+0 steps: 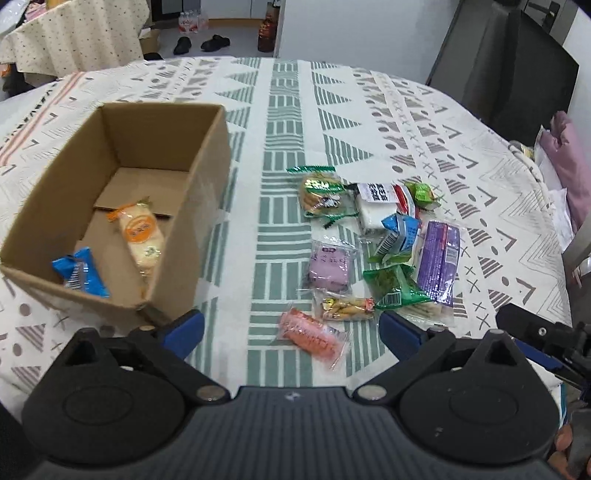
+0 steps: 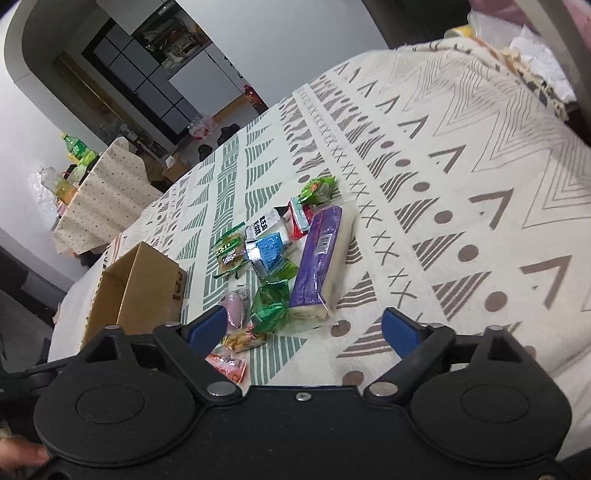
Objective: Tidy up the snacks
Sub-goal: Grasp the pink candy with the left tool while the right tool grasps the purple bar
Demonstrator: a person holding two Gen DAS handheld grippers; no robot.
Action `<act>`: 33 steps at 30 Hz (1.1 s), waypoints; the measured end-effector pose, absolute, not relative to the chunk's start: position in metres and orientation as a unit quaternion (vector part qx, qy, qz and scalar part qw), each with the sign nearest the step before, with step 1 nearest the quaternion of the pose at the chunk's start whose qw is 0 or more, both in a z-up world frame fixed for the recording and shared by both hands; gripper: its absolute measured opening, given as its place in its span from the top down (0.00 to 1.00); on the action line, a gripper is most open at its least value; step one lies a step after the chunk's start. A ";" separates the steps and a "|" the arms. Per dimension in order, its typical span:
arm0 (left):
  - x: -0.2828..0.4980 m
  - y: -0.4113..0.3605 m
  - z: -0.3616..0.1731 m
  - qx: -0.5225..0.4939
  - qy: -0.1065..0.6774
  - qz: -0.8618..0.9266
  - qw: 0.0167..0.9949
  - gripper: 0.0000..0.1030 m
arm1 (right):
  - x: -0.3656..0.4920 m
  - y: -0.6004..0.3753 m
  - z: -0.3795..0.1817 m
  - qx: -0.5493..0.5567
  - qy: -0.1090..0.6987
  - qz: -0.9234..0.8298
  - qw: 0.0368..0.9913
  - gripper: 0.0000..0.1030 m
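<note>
An open cardboard box (image 1: 207,177) stands on the left of the patterned table and holds an orange-labelled cracker pack (image 1: 142,236) and a blue packet (image 1: 79,273). Right of it lies a pile of snacks: a pink pack (image 1: 312,336), a purple pastry (image 1: 330,266), a green packet (image 1: 393,286), a long purple bar (image 1: 439,258). My left gripper (image 1: 291,328) is open, hovering just over the pink pack with nothing held. In the right wrist view my right gripper (image 2: 304,328) is open and empty near the long purple bar (image 2: 319,254); the box (image 2: 136,288) sits at its left.
A dark monitor (image 1: 509,74) stands past the table's far right edge, with pink cloth (image 1: 570,166) beside it. A second table with a dotted cloth (image 1: 74,33) stands at the far left. Shoes (image 1: 216,42) lie on the floor beyond. The patterned tablecloth (image 2: 461,184) stretches right of the pile.
</note>
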State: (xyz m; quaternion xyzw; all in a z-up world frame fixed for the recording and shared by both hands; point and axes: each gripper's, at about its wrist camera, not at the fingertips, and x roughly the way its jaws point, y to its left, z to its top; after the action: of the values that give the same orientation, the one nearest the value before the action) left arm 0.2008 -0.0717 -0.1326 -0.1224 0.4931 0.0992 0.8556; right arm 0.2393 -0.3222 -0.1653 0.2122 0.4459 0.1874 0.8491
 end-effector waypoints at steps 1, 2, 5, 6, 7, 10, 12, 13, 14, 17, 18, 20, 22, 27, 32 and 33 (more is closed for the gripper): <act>0.203 -0.072 -0.136 -0.123 0.496 0.099 0.854 0.04 | 0.242 -0.323 -0.168 0.216 0.447 0.187 0.848 0.16; 0.205 -0.073 -0.139 -0.124 0.499 0.099 0.852 0.05 | 0.244 -0.323 -0.170 0.220 0.447 0.186 0.847 0.18; 0.211 -0.075 -0.152 -0.132 0.511 0.103 0.843 0.14 | 0.252 -0.323 -0.177 0.230 0.449 0.186 0.843 0.21; 0.211 -0.076 -0.155 -0.135 0.514 0.104 0.841 0.19 | 0.254 -0.323 -0.179 0.232 0.451 0.185 0.842 0.22; 0.213 -0.076 -0.159 -0.139 0.519 0.106 0.837 0.24 | 0.257 -0.322 -0.181 0.234 0.453 0.184 0.840 0.22; 0.215 -0.074 -0.170 -0.169 0.529 0.108 0.825 0.33 | 0.263 -0.322 -0.188 0.240 0.457 0.185 0.836 0.23; 0.217 -0.074 -0.177 -0.187 0.532 0.107 0.819 0.33 | 0.267 -0.321 -0.192 0.241 0.461 0.187 0.834 0.23; 0.218 -0.075 -0.179 -0.191 0.531 0.106 0.819 0.33 | 0.269 -0.320 -0.194 0.241 0.463 0.188 0.832 0.23; 0.220 -0.075 -0.181 -0.195 0.531 0.108 0.818 0.33 | 0.270 -0.319 -0.196 0.241 0.466 0.189 0.830 0.23; 0.224 -0.075 -0.185 -0.205 0.530 0.115 0.815 0.34 | 0.275 -0.315 -0.200 0.238 0.470 0.192 0.828 0.25; 0.226 -0.075 -0.186 -0.204 0.529 0.118 0.815 0.34 | 0.277 -0.314 -0.202 0.236 0.471 0.193 0.828 0.25; 0.230 -0.075 -0.189 -0.206 0.528 0.125 0.814 0.35 | 0.280 -0.311 -0.205 0.236 0.473 0.192 0.827 0.27; 0.234 -0.073 -0.193 -0.208 0.530 0.131 0.812 0.40 | 0.284 -0.308 -0.209 0.236 0.475 0.189 0.826 0.30; 0.238 -0.077 -0.199 -0.186 0.547 0.140 0.804 0.61 | 0.292 -0.304 -0.219 0.239 0.485 0.182 0.822 0.37; 0.235 -0.075 -0.196 -0.186 0.552 0.146 0.800 0.62 | 0.298 -0.297 -0.220 0.236 0.477 0.173 0.828 0.37; 0.235 -0.074 -0.194 -0.185 0.551 0.146 0.800 0.61 | 0.300 -0.296 -0.220 0.235 0.476 0.172 0.830 0.37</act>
State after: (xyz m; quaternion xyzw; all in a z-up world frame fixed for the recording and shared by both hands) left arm 0.2352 -0.0744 -0.1942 -0.1849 0.5512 0.1458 0.8005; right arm 0.2998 -0.2956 -0.2205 0.2350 0.4765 0.1722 0.8295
